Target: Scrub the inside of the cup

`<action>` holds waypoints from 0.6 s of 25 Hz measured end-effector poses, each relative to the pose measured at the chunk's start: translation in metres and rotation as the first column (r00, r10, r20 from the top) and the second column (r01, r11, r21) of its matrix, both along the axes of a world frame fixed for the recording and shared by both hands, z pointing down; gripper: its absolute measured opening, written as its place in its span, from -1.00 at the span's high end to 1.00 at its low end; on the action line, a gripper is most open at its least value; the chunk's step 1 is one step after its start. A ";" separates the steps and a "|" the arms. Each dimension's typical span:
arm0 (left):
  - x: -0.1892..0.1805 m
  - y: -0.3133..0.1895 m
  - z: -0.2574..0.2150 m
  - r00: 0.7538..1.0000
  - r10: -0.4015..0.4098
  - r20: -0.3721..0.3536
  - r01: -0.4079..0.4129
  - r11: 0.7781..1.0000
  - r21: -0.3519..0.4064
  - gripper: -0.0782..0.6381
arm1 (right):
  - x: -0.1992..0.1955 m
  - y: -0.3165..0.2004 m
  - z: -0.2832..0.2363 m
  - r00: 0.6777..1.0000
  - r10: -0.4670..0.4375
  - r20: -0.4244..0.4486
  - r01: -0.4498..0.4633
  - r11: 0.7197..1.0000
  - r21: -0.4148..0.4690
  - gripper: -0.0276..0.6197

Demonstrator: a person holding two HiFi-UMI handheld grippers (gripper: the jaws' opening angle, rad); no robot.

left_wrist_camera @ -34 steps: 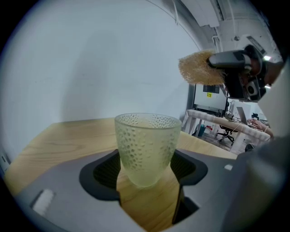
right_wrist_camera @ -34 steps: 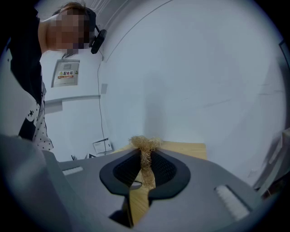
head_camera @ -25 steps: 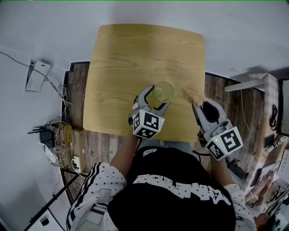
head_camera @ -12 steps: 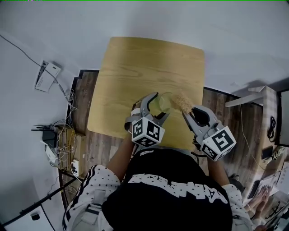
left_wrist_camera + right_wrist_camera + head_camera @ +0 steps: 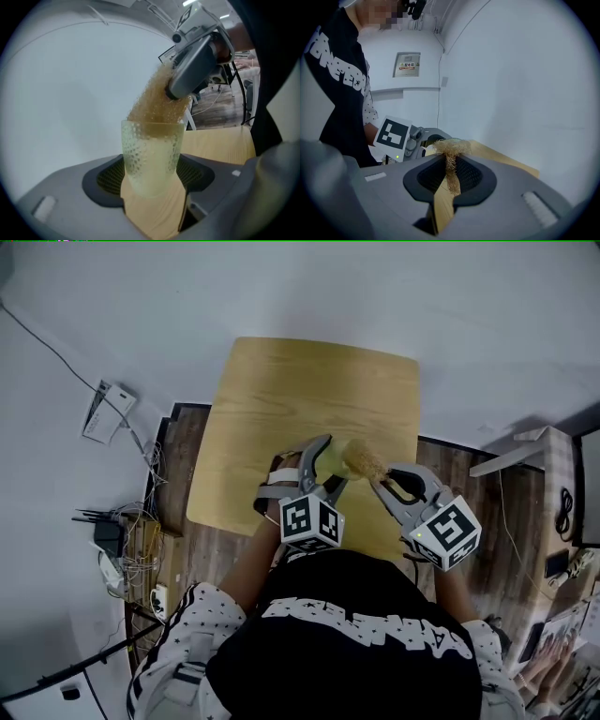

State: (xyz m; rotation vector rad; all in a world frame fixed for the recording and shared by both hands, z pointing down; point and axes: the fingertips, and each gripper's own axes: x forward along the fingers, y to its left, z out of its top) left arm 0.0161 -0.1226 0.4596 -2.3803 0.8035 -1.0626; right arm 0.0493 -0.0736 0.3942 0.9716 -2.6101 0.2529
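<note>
Gripping the dimpled, translucent cup (image 5: 151, 159) by its lower body, the left hand-held gripper (image 5: 326, 463) has both jaws pressed against it, above the surface (image 5: 309, 381) close to its near edge. A tan fibrous scrubber (image 5: 361, 460) comes in from the right with its tip just inside the cup's rim. Its other end is pinched between the closed jaws of the right hand-held gripper (image 5: 451, 176).

The cup (image 5: 151, 159) looks like see-through yellowish plastic, bumpy all over. The scrubber (image 5: 157, 101) is coarse, scratchy tan fibre. The counter (image 5: 309, 399) is pale wood grain, pretty matt and smooth.
</note>
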 end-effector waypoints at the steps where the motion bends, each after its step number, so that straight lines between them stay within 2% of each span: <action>1: 0.001 0.000 -0.001 1.000 0.004 0.010 -0.004 1.000 0.010 -0.19 | 0.000 0.000 0.002 1.000 -0.003 -0.005 0.003 1.000 0.000 0.71; 7: 0.004 -0.008 -0.007 0.999 0.024 0.043 -0.027 0.998 0.063 -0.19 | -0.004 -0.003 0.002 0.999 -0.050 -0.017 0.050 0.999 -0.023 0.72; 15: 0.013 -0.016 -0.009 0.991 0.098 0.089 -0.107 0.988 0.111 -0.18 | -0.003 -0.008 0.007 0.994 -0.104 -0.020 0.102 0.993 -0.062 0.72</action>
